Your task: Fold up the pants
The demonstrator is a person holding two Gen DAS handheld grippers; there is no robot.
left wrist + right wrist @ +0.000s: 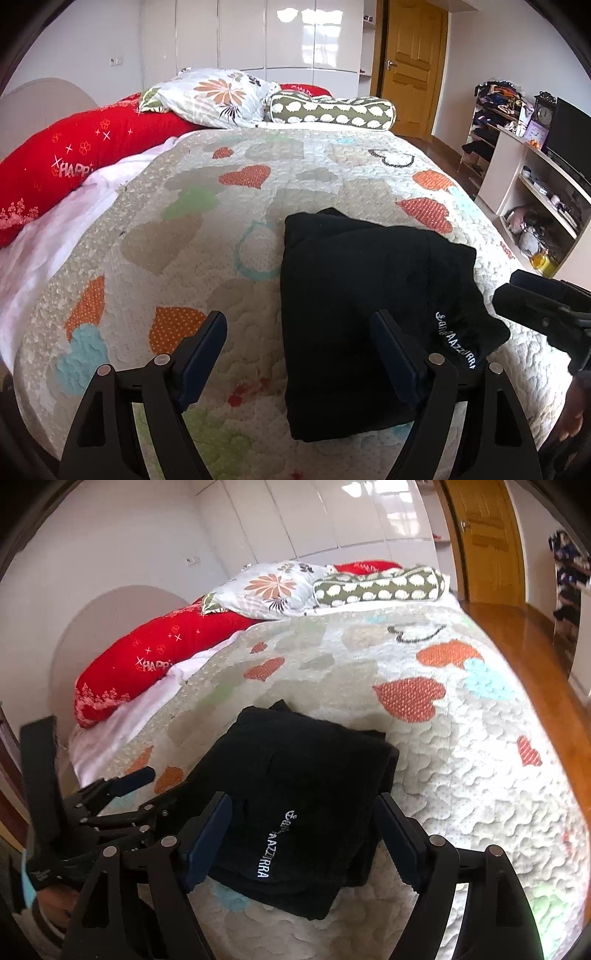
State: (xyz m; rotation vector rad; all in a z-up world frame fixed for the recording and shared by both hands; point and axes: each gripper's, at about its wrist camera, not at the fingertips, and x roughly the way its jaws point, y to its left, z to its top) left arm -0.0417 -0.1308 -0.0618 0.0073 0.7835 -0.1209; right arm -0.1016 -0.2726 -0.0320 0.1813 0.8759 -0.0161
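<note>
Both claws gape wide, empty: left gripper (299, 354), right gripper (304, 830) over folded black pants (295, 794) on quilt (461, 794).

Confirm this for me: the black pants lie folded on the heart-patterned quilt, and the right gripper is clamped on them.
One thing is wrong. The black pants do lie folded on the heart-patterned quilt, but the right gripper is not clamped on them: the right wrist view shows its jaws wide open, fingers either side of the pile without pressing it.
</note>
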